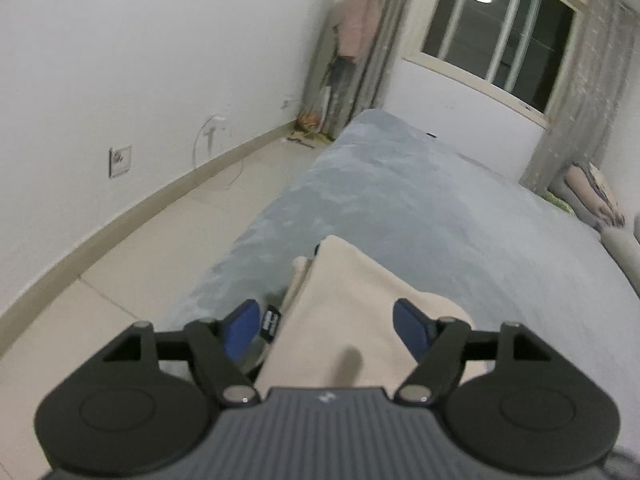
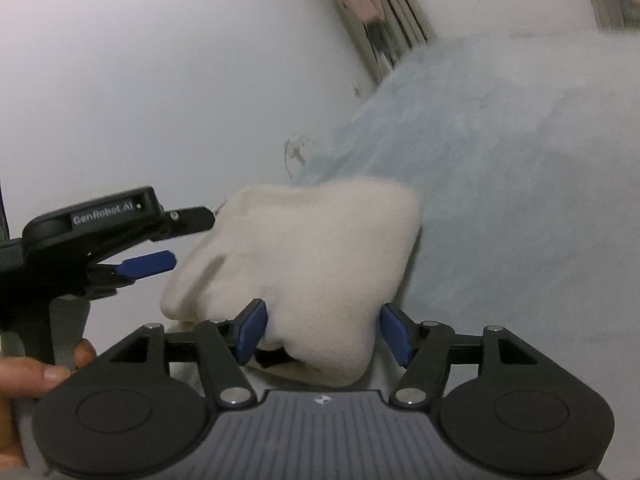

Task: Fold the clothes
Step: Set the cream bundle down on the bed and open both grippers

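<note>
Left wrist view: left gripper [image 1: 326,330] spread wide, blue pads clear of the cream garment [image 1: 348,316] lying folded on the grey-blue bed [image 1: 420,208].

Right wrist view: right gripper [image 2: 322,332] spread, garment between pads, apparently unpinched. Best regripped squarely at matching edges, then folded evenly.

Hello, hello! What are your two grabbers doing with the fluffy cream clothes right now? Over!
Left tool open over the cream garment. Right tool open, garment between its pads, not pinched. Garment lying on the grey bed. Nothing in the way.
</note>
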